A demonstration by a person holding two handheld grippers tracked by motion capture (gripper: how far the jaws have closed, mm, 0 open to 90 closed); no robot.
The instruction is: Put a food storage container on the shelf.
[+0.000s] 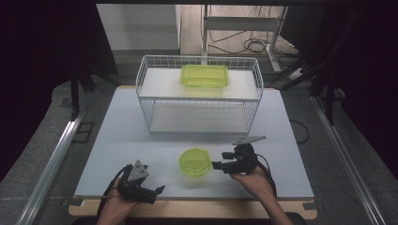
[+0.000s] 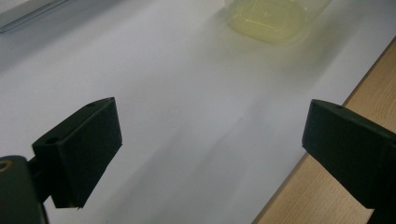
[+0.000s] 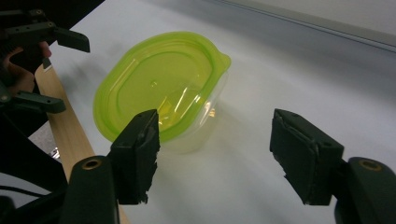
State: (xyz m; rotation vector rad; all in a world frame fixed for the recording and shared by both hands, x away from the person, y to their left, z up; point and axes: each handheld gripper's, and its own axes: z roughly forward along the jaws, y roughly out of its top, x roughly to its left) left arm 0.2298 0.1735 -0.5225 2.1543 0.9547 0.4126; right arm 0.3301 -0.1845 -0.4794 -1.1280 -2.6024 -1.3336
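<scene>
A round clear container with a green lid (image 1: 194, 161) stands on the white table (image 1: 117, 140) near its front edge, also seen close up as the lidded container (image 3: 161, 88) and blurred as the container (image 2: 271, 18). My right gripper (image 1: 217, 161) is open just to its right, jaws apart and empty, pointing at it. My left gripper (image 1: 157, 191) is open near the front edge, left of the container and apart from it. A rectangular green-lidded container (image 1: 204, 76) rests on top of the wire rack (image 1: 199, 93).
The white wire rack stands at the back middle of the table, with a shelf below. The wooden table edge (image 2: 336, 186) runs along the front. The left gripper (image 3: 37, 65) shows beyond the container in the right gripper view.
</scene>
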